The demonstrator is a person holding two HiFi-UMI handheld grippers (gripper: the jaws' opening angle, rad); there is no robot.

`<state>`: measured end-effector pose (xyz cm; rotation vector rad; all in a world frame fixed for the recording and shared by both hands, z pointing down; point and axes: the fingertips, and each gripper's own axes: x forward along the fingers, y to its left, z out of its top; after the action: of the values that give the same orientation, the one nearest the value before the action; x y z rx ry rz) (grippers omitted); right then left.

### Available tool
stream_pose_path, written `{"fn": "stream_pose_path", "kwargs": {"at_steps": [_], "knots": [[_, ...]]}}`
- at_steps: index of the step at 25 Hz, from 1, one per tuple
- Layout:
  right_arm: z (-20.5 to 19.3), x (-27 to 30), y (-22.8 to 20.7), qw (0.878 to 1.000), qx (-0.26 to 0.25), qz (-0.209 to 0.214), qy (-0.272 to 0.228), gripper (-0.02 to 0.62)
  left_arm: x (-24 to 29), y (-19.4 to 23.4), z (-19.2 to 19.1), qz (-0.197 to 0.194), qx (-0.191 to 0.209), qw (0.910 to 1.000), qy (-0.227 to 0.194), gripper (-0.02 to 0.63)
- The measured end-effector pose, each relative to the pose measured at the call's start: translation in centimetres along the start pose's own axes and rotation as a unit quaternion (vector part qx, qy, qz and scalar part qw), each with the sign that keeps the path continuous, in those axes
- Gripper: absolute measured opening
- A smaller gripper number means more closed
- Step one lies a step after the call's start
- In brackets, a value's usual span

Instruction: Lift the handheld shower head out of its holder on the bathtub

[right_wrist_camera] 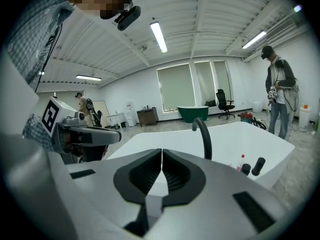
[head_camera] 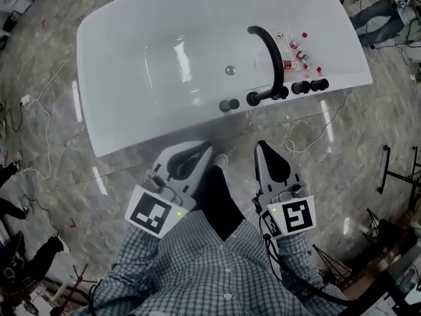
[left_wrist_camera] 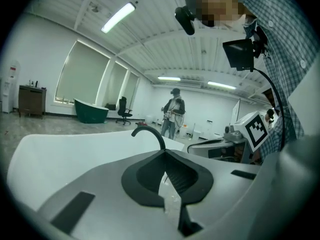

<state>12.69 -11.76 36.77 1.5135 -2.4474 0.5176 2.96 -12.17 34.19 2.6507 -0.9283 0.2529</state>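
Observation:
The white bathtub lies crosswise ahead of me, and its near rim carries a row of black fittings. A tall curved black spout rises from that row, flanked by short knobs. At the row's right end stands a black stub that may be the handheld shower head; it also shows in the right gripper view. My left gripper and right gripper hover side by side short of the rim, touching nothing. The left gripper and the right gripper are each shut and empty.
Small red-capped bottles lie inside the tub behind the spout. White cables trail over the marble floor, and black stands are at the right. A person stands beyond the tub's right end. My shoe is between the grippers.

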Motion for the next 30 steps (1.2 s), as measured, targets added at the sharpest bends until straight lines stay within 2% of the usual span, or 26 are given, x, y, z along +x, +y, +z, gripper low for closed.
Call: {"fn": "stream_pose_path", "kwargs": {"at_steps": [6,21,30], "knots": [[-2.6,3.4,-0.2,1.0,0.006,-0.015,0.006,0.018,1.4,2.4,-3.5,-0.022,-0.021,0.9994,0.015,0.005],[-10.3,10.7,-2.0,0.999,-0.007,-0.006,0.05,0.018,5.7,6.4,-10.7,-0.055,0.0,0.9975,0.045,0.005],[-16.4,14.5,-3.3,0.996,-0.013,0.011,0.086,0.018,7.1,7.9,-15.8,-0.07,0.013,0.993,0.095,0.005]]}}
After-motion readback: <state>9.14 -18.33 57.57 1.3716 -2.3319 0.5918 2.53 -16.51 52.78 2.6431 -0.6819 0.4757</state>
